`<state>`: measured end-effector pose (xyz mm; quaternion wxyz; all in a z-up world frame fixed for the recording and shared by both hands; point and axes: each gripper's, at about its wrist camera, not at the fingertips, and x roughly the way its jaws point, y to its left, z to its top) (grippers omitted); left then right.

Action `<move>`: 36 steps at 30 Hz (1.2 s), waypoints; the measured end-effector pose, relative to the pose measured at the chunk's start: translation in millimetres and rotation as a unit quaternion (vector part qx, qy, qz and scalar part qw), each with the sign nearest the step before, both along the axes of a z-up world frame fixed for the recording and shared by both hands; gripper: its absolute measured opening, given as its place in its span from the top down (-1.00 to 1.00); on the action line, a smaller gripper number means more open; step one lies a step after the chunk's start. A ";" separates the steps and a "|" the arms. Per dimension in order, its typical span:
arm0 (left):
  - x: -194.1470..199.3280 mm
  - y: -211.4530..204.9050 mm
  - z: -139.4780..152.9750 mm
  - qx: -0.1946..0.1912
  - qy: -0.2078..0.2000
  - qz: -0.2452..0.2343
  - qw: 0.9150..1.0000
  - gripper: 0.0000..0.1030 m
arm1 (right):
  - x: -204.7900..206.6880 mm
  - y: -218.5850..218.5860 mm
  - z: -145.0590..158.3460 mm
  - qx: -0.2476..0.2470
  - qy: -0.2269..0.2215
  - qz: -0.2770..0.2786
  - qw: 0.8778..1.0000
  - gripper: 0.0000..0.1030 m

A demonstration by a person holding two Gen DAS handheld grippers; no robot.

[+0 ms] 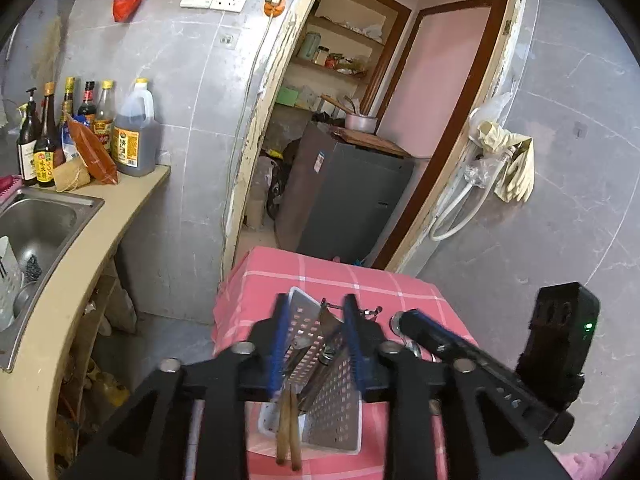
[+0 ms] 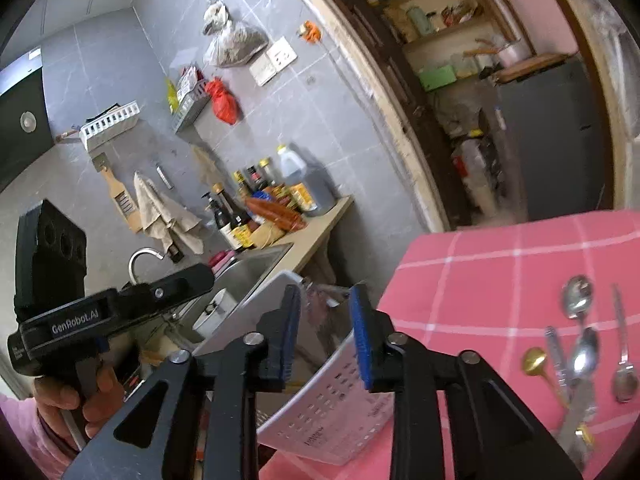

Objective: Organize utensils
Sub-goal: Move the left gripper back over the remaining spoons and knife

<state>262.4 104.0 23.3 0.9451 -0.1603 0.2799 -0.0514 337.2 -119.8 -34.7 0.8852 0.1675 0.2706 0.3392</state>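
Left wrist view: the left hand-held gripper (image 1: 314, 344) stands part-open astride the white perforated utensil basket (image 1: 332, 412), pads off its walls, so nothing is gripped. The basket lies tipped on its side at the near left edge of the pink checked worktop (image 1: 304, 276), chopsticks (image 1: 289, 428) and metal utensils poking from its mouth, probably for easy loading. The right hand-held gripper (image 2: 326, 338) is likewise part-open and empty; loose spoons (image 2: 580, 344) wait unsorted towards the worktop's right side.

A perforated basket (image 2: 332, 412) stands on the checked cloth (image 2: 500, 264), spoons (image 2: 584, 344) lying right of it.
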 end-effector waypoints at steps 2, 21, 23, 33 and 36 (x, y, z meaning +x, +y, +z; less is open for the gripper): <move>-5.1 -4.2 2.8 0.005 -0.011 0.007 1.000 -0.01 | -5.0 -10.8 7.4 -0.004 -0.008 -0.021 1.000 0.16; -30.8 -116.6 14.1 0.141 -0.082 0.052 0.985 -1.00 | -66.1 -131.7 80.3 -0.150 -0.109 -0.203 0.961 -0.97; -29.9 -129.9 10.9 0.141 -0.084 0.038 0.986 -1.00 | -70.0 -146.4 81.0 -0.160 -0.109 -0.214 0.958 -0.97; -8.7 -183.0 -23.4 0.128 -0.057 -0.017 0.990 -1.00 | -54.4 -199.9 44.1 -0.171 -0.052 -0.226 0.958 -0.97; 3.5 -193.9 -40.2 0.132 -0.036 -0.032 0.990 -1.00 | -42.4 -212.5 23.9 -0.171 -0.028 -0.217 0.961 -0.97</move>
